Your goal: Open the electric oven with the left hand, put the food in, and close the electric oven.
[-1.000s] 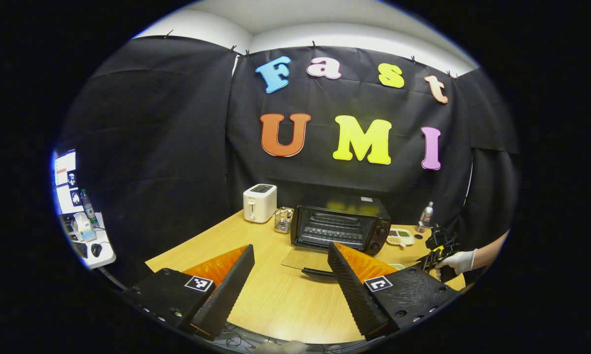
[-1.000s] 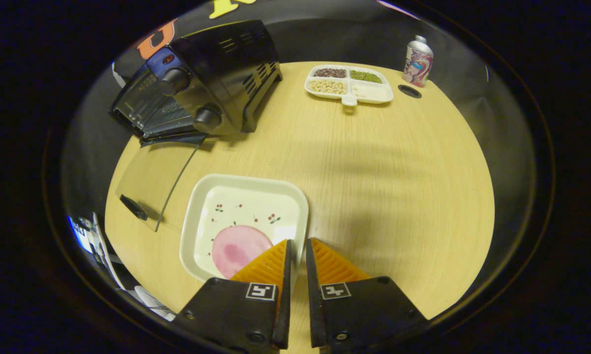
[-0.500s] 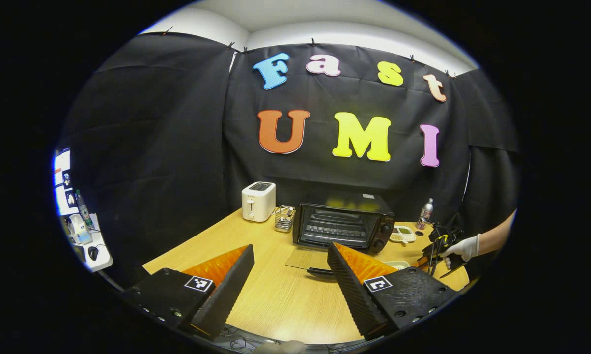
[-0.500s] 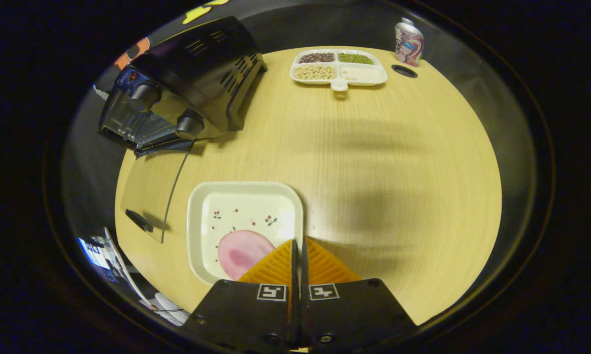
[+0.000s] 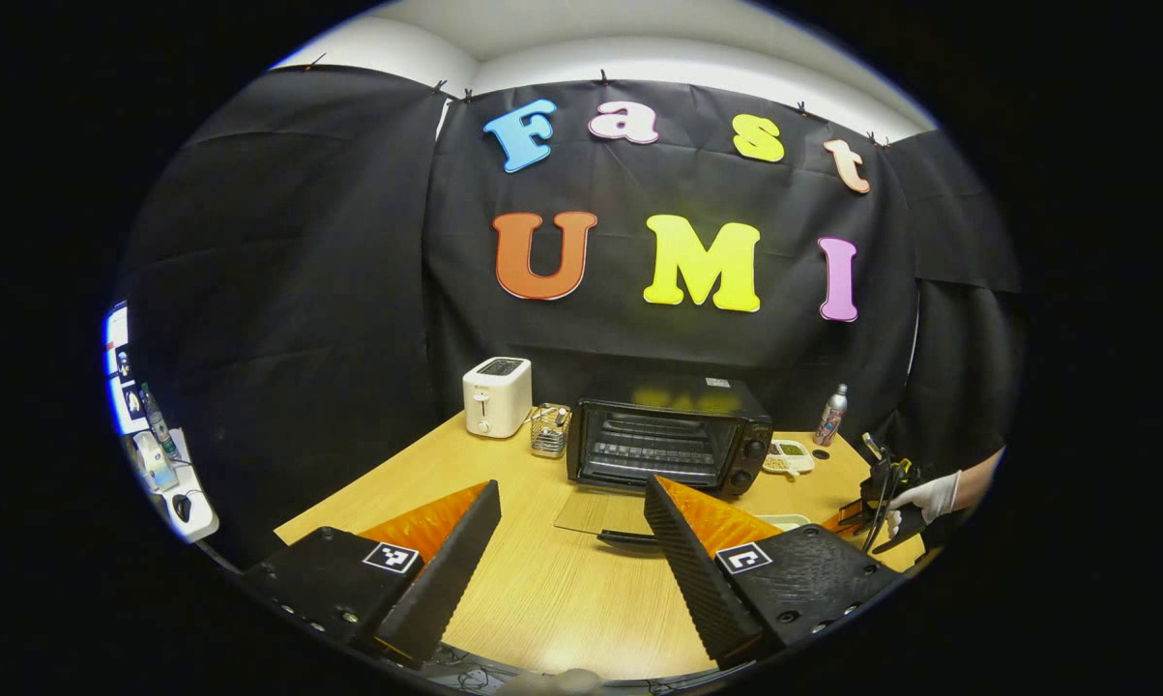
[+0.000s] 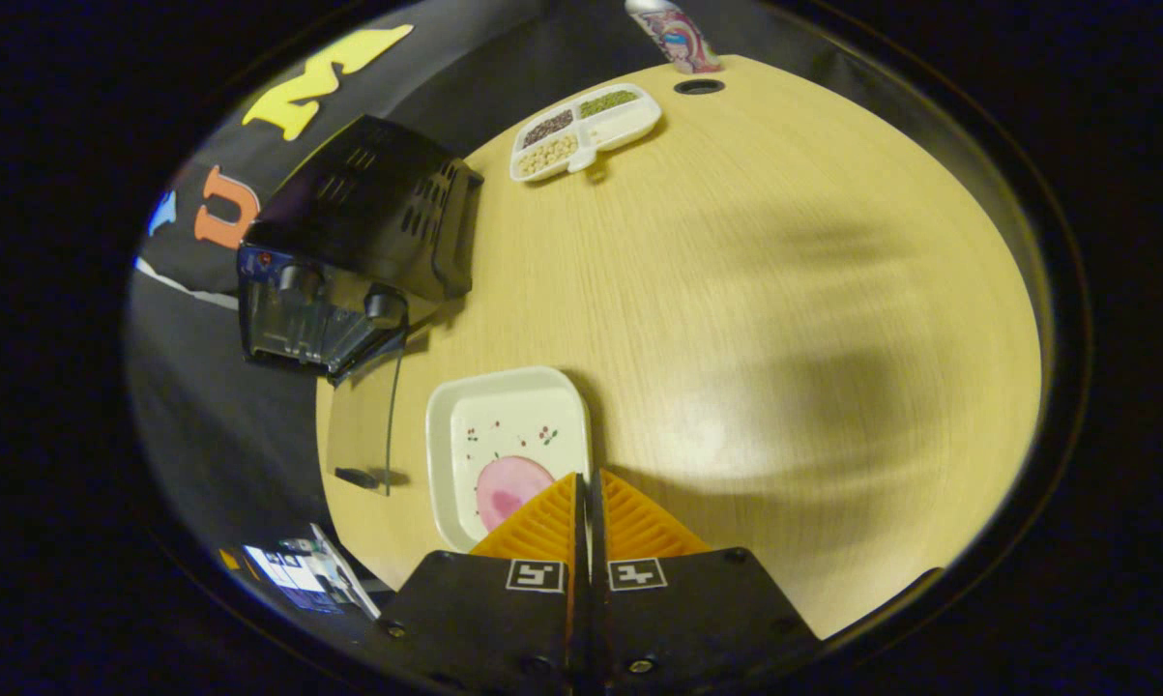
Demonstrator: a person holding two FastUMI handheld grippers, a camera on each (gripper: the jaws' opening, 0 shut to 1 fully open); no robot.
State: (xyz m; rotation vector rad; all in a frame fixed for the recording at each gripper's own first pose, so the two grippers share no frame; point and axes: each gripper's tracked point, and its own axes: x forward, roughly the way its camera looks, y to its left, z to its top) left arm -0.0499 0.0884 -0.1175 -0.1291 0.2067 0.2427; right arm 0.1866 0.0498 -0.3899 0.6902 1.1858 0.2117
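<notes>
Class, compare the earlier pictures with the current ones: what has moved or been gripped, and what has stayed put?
The right gripper closed its fingers on the rim of the white square plate carrying the pink slice of food, then lifted it away from the table. The oven door stayed open, and the left gripper stayed open, hovering.

Colours showing on the light wood-grain table (image 6: 736,290)

Black oven (image 5: 668,430) is sitting far; a white plate (image 6: 465,406) with tiny red sprigs is carrying pink food (image 6: 504,483); a white toaster (image 5: 496,394) is standing left.
</notes>
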